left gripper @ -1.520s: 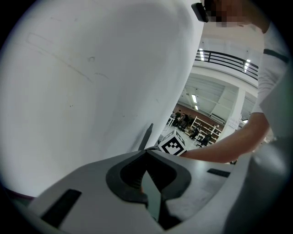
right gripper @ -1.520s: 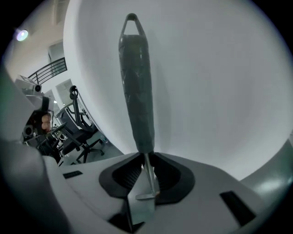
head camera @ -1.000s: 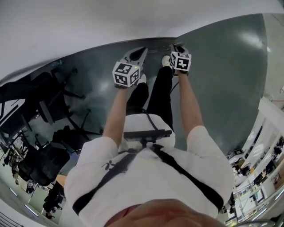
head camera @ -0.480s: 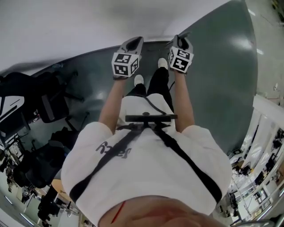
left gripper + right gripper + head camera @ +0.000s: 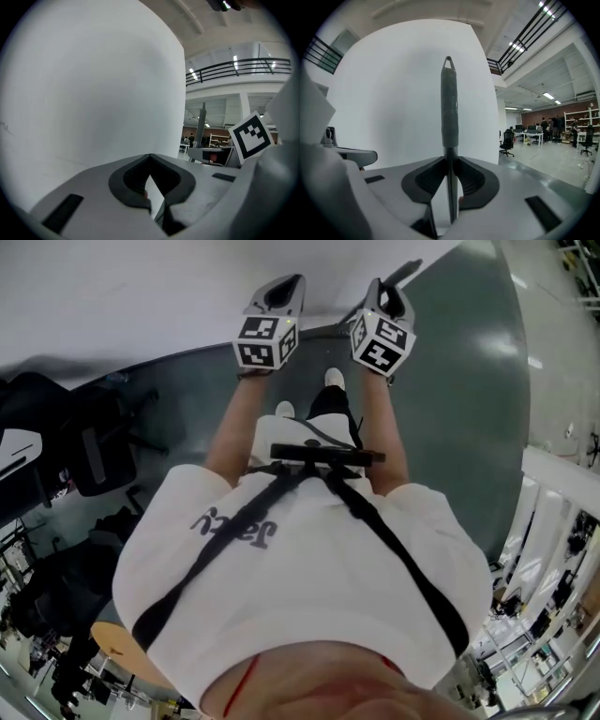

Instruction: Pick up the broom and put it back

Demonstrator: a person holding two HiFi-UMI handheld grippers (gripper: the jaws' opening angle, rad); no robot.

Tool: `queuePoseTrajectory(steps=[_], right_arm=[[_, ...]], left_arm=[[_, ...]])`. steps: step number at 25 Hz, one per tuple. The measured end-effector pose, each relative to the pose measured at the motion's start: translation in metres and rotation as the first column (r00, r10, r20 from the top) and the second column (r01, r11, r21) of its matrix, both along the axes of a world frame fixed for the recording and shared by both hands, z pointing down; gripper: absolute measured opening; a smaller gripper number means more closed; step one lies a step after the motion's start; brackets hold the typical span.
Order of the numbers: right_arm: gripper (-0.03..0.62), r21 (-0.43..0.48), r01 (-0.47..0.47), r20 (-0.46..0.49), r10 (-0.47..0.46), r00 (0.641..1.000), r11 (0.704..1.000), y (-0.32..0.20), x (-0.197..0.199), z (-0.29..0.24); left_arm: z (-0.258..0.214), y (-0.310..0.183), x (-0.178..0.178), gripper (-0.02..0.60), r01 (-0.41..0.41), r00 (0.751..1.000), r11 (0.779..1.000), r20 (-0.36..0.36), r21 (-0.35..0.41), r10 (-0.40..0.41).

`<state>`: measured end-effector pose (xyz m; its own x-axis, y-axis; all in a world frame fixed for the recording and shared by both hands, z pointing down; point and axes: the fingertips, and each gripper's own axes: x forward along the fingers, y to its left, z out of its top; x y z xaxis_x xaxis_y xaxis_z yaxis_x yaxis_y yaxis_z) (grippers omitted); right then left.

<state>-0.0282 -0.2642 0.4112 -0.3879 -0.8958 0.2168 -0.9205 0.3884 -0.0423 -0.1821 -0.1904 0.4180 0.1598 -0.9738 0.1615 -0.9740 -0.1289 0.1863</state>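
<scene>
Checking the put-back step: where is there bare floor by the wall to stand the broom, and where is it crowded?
Bare floor runs along the white wall to the person's right, as far as the white partition. The narrow strip between the shoes and the wall is free too. On the left, black office chairs crowd the floor.

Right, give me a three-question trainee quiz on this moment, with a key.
1. True or false: the left gripper holds the broom handle.
2. What fills the view directly ahead of both grippers? A) a white wall B) a window C) an open door
3. Fill in: the right gripper has its jaws closed on the broom handle, whose far end carries a small hanging ____.

Key: 1 false, its jaws are together with nothing between them; 2 A; 3 loop.
</scene>
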Motion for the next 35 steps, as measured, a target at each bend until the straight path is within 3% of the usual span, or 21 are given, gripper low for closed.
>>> queuePoseTrajectory(steps=[8,13,18,26,35], right_arm=[[0.094,0.067,0.03,0.09,-0.036,0.995,0.997,0.007,-0.013,-0.063],[0.094,0.13,0.057,0.102,-0.071,0.992,0.99,0.014,-0.022,-0.093],[0.094,0.166,0.05,0.106,-0.068,0.992,0.985,0.017,-0.023,-0.11],[0.094,0.174,0.053,0.09,-0.07,0.993,0.983,0.017,-0.027,-0.109],[0.094,0.128,0.01,0.067,-0.018,0.998,0.992,0.011,-0.007,-0.086]], left_arm=[[-0.057,0.0,-0.001,0.012,0.014,1.0,0.995,0.009,0.099,-0.015],[-0.078,0.006,-0.007,0.011,0.04,0.999,0.989,-0.013,0.146,-0.038],[-0.092,0.014,-0.008,0.012,0.037,0.999,0.982,0.013,0.183,-0.039],[-0.091,0.014,-0.008,0.011,0.028,0.998,0.982,0.045,0.184,-0.037],[-0.071,0.006,0.003,0.012,0.003,1.0,0.988,0.002,0.157,-0.003]])
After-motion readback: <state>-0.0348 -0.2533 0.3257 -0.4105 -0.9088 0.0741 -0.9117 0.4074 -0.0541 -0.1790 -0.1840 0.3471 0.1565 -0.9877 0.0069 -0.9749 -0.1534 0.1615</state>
